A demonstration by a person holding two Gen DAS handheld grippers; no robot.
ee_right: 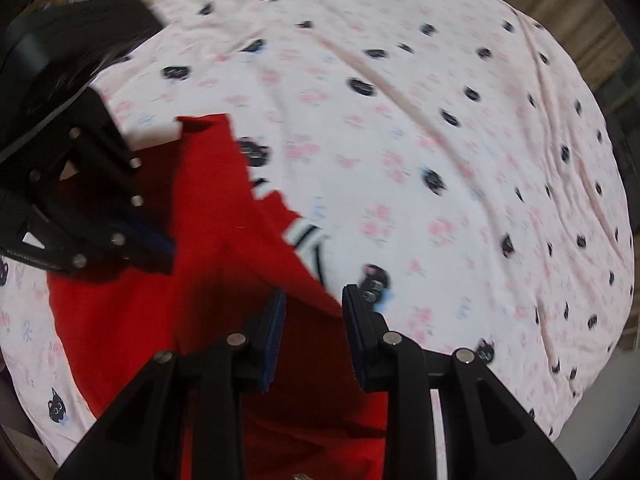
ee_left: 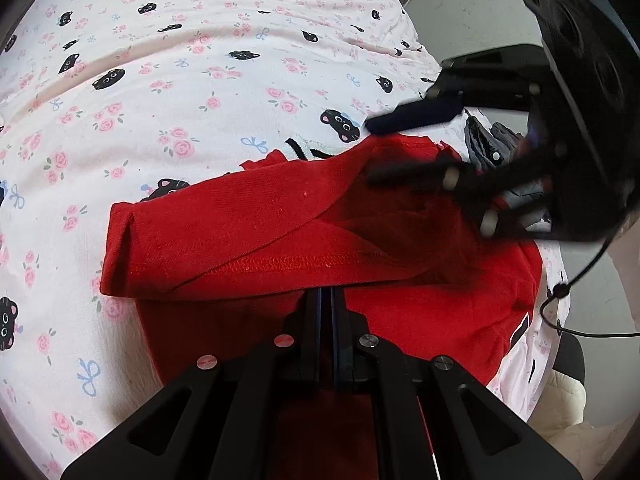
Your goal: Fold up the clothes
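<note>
Pink bedding printed with roses, bows and black cat faces covers the bed [ee_left: 224,92] you are working on, and the red shirt [ee_left: 248,236] lies across its near edge, partly doubled over so a stitched hem runs along the top layer. A striped black-and-white trim [ee_right: 306,240] peeks out from under the red cloth. Your left gripper [ee_left: 326,300] has its jaws pressed nearly together on the near edge of the shirt, so it looks to be pinching the fabric. Your right gripper [ee_right: 314,304] stands with jaws apart, one finger over red cloth and the other over the sheet, gripping nothing. You appear to be partway through a fold, with one flap laid over and the right side yet to be taken up. The next move probably calls for lowering the right jaws around the shirt's edge near the trim, closing them, then carrying both corners across together so the layers land flat, not bunched.
</note>
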